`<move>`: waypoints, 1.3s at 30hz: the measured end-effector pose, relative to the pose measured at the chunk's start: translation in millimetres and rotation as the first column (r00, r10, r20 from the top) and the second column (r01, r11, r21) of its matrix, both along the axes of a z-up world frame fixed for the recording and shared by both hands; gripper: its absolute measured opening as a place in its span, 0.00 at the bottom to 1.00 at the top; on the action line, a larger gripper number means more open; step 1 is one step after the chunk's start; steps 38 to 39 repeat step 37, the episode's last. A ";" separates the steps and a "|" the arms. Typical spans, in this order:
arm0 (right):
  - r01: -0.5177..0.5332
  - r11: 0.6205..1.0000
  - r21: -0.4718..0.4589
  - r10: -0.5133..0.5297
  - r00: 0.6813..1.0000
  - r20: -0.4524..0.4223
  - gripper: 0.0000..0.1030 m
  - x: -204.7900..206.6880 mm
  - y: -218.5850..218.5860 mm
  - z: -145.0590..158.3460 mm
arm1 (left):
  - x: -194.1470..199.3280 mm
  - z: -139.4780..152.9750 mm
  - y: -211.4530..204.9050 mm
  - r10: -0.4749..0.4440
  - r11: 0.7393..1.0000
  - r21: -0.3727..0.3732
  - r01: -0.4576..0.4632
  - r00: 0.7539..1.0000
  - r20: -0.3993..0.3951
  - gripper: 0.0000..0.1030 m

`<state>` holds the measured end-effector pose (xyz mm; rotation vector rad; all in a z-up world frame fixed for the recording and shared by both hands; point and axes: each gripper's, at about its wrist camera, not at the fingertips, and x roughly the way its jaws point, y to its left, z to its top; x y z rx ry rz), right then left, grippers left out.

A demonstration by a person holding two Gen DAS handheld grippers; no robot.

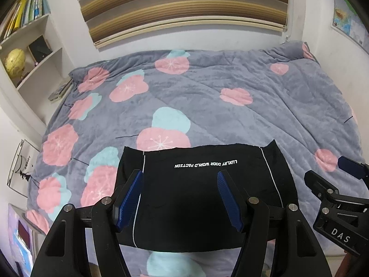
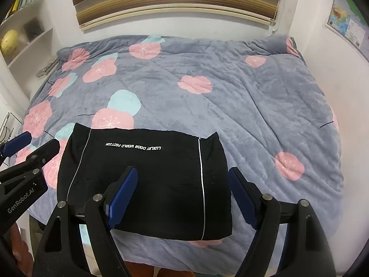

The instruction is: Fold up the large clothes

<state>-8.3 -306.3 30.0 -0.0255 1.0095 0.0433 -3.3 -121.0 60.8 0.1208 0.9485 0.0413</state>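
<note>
Black garment (image 1: 203,198) folded flat on floral bedspread (image 1: 207,106) | left hand-held gripper (image 1: 180,177) wide, empty | right hand-held gripper (image 2: 183,175) wide, empty

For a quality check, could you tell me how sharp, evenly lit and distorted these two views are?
Left wrist view: soft, even light, black garment sharp, blanket bowed by fisheye, dark corners. Right wrist view: similar, shelves blurred at the edge, white print legible.

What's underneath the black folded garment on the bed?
The black garment lies flat on the grey floral blanket; pink blossoms peek out at its edges. Anything within its folds or beneath the blanket is hidden.
</note>
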 end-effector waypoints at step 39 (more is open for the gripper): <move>0.007 1.000 0.000 -0.007 0.998 -0.055 0.80 -4.6 1.2 -16.1 | -4.7 -8.8 7.2 0.009 0.998 0.056 -0.010 1.000 0.011 0.66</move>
